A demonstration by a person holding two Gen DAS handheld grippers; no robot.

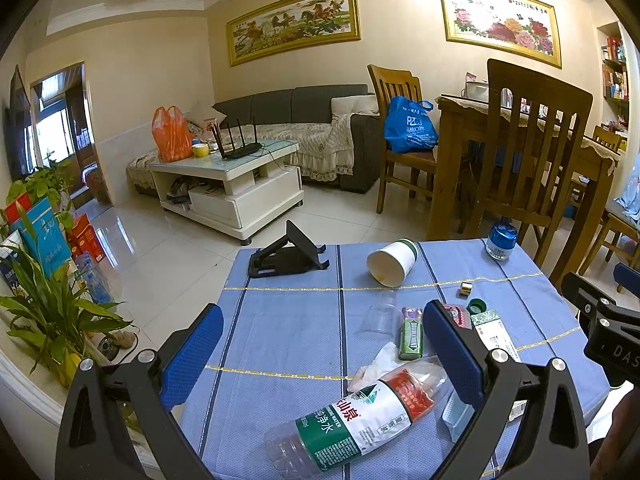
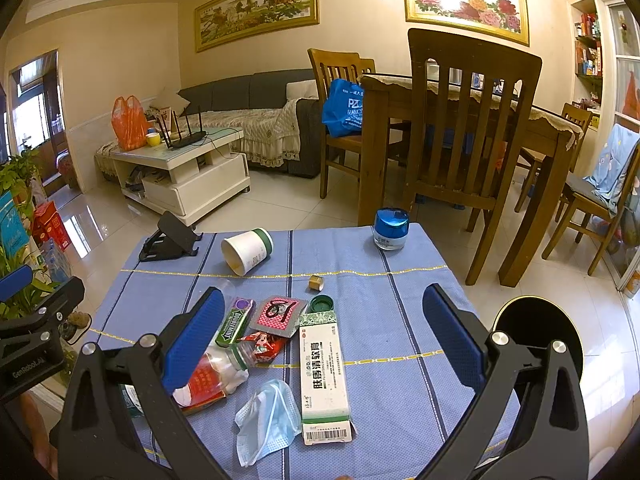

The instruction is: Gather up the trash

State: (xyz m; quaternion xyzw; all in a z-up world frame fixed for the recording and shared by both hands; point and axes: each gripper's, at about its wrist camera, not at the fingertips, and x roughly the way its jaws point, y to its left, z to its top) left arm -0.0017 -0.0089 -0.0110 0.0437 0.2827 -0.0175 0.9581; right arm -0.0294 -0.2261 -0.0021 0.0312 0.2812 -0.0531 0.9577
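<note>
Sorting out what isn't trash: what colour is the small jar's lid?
Shiny metallic blue, on a white jar; clearest in the right wrist view.

A light blue tablecloth (image 2: 400, 320) crossed by dark blue stripes and yellow dashed lines is seen across the lower frame. Blue textured pads (image 2: 192, 336) are carried on black frames. At lower centre, a white box (image 2: 324, 376) with green bands is shown beside a pale blue mask (image 2: 268, 420). A green-and-white label with a red patch is borne by the clear bottle (image 1: 360, 420). At upper centre, a white cup (image 2: 246, 250) with a green band is seen, and at upper right a jar (image 2: 391, 228) with a shiny blue lid.
</note>
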